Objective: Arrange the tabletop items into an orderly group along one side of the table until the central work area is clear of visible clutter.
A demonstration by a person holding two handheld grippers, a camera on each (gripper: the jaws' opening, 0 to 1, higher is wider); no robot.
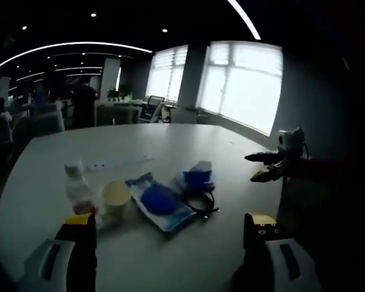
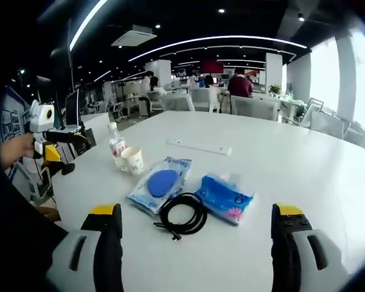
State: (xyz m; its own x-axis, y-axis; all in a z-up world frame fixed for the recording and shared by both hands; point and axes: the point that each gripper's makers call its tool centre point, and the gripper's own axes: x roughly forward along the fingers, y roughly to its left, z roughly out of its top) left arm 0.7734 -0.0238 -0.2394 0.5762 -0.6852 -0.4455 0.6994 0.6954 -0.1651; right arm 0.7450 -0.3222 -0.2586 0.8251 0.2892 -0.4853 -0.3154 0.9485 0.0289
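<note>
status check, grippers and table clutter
Left gripper open, empty. Right gripper open, empty. Bottle, paper cup, two blue packets and black cable loose mid-table. Nothing blocking.

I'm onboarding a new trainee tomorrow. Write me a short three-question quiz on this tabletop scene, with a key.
1. True or false: the coiled black cable hangs off the white table.
2. What stands right beside the white paper cup? A) clear plastic bottle with red label B) a stapler C) a laptop
3. Fill in: the flat packet with the blue oval lies between the cup and the ____ soft pack.

In the right gripper view, both the left tongs and the right tongs are open.

Key: 1 false; 2 A; 3 blue.
</note>
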